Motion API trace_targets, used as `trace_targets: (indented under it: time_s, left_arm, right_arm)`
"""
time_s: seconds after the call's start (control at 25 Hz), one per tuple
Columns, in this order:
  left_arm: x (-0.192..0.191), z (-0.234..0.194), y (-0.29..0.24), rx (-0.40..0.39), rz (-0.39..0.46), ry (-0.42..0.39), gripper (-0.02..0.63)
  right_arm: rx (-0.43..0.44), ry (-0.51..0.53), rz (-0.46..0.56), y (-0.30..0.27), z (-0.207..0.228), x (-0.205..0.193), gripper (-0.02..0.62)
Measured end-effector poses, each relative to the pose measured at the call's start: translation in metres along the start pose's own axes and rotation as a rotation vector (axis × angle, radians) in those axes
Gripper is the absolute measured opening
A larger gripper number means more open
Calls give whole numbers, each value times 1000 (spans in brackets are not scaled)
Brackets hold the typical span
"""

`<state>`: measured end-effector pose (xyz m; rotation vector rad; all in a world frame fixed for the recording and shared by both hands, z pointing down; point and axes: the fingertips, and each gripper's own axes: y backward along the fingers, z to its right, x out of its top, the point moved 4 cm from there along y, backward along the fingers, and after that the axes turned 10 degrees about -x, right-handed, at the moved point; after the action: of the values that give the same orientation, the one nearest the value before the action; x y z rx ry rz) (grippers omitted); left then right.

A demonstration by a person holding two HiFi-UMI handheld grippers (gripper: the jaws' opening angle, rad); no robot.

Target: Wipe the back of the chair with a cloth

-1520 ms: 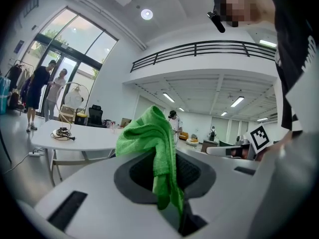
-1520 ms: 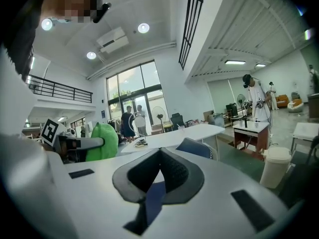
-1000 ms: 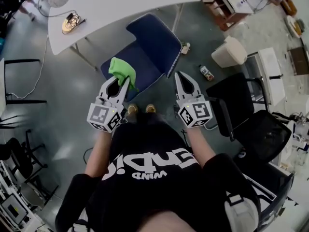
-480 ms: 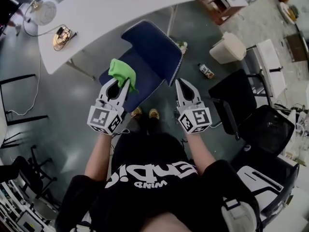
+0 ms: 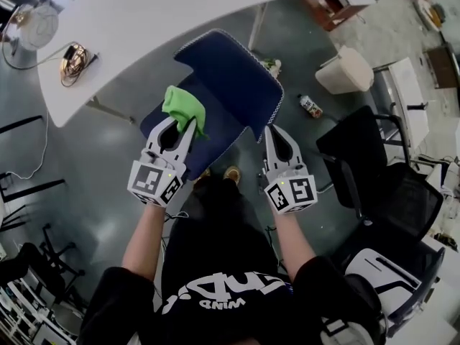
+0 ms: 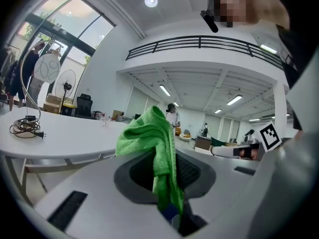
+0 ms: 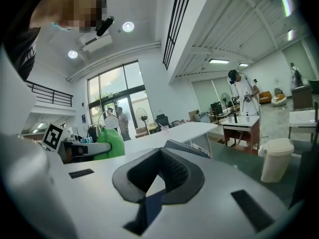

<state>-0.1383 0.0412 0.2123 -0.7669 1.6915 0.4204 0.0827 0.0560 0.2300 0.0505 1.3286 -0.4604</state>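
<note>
A blue chair (image 5: 231,77) stands in front of me at the edge of a white table, its padded back (image 5: 241,85) tilted toward me. My left gripper (image 5: 188,123) is shut on a bunched green cloth (image 5: 182,106), which hangs over the chair's seat, left of the back. In the left gripper view the cloth (image 6: 149,136) drapes down between the jaws. My right gripper (image 5: 270,130) is shut with nothing in it, its tip just below the back's lower right corner. In the right gripper view a strip of blue chair (image 7: 153,206) shows under the closed jaws.
The white table (image 5: 144,16) carries a coiled cable (image 5: 72,54). A white bin (image 5: 348,70) and a bottle (image 5: 310,106) sit on the floor at the right. Black office chairs (image 5: 374,175) stand close on the right. My shoes (image 5: 231,172) are under the chair's front.
I have stepped closer: the chair and table now sit nearer and larger in view. Both grippers kept their pose, the left still holding the cloth.
</note>
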Motion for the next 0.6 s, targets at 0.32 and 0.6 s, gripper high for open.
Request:
trace_targets:
  time_s: [0.32,0.6]
  left_arm:
    - [-43,-44,-36,-9,-11,0,69]
    - [-74,-89,-67,-35,-16,-18,69]
  right_arm:
    - [-37,-43,20,-26,15,-30,-3]
    - [-74,-64,4,-36,22,-56,-3]
